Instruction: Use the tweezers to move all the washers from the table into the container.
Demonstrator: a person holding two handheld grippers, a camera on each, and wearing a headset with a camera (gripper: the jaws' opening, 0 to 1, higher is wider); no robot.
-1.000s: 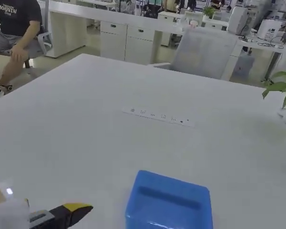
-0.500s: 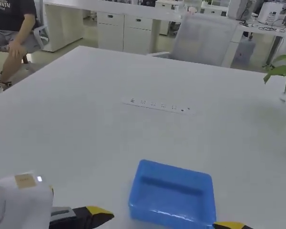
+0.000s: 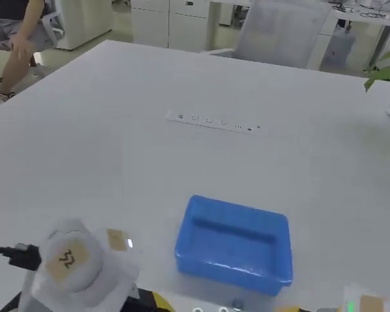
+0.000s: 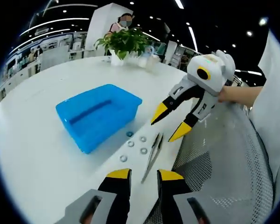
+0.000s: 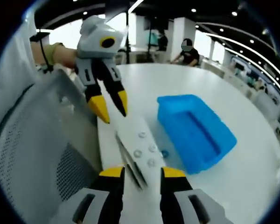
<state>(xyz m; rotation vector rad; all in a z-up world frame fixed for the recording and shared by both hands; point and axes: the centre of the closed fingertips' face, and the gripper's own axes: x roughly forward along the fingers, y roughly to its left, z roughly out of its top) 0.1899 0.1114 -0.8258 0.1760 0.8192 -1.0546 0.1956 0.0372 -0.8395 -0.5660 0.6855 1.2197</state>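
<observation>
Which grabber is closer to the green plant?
Right. The right gripper is at the near table edge, on the same side as the plant. The left gripper is farther away, to the left of the blue container, pointing across it towards the plant.

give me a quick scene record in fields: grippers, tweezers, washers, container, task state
left gripper: open, holding nothing
right gripper: open, holding nothing
tweezers: lying flat on the table near its edge, not gripped
washers: about five, loose on the table between tweezers and container
container: blue, open-topped, no washer seen inside
task state: not started, tweezers not yet picked up
</observation>
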